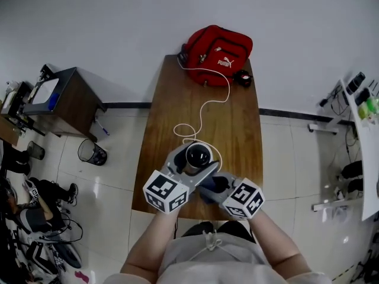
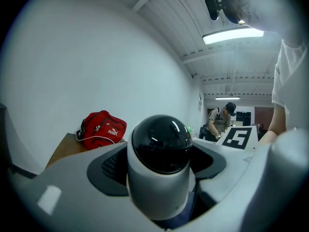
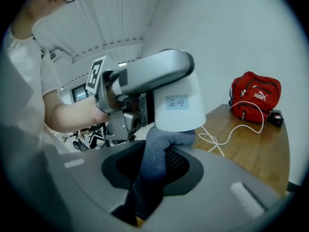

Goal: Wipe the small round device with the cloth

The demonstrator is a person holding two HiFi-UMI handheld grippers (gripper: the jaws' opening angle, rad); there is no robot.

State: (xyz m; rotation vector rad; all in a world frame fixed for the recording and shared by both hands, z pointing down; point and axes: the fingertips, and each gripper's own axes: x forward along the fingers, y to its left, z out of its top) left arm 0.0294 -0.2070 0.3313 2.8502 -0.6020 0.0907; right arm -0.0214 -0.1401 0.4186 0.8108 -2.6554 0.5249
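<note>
The small round device (image 1: 198, 154), a white body with a black dome, is lifted above the near end of the wooden table (image 1: 234, 129). My left gripper (image 1: 195, 162) is shut on it, one jaw on each side of the body (image 2: 161, 178). A grey-blue cloth (image 1: 211, 183) is clamped in my right gripper (image 1: 217, 186), just right of and below the device. In the right gripper view the cloth (image 3: 159, 153) rises out of the jaws and presses against the device's white underside (image 3: 179, 105). The device's base is hidden in the head view.
A red bag (image 1: 218, 53) lies at the table's far end with a small black item (image 1: 243, 77) beside it. A white cable (image 1: 204, 108) runs from the bag to the device. A dark side table (image 1: 62, 99) and a bin (image 1: 92, 152) stand on the floor at left.
</note>
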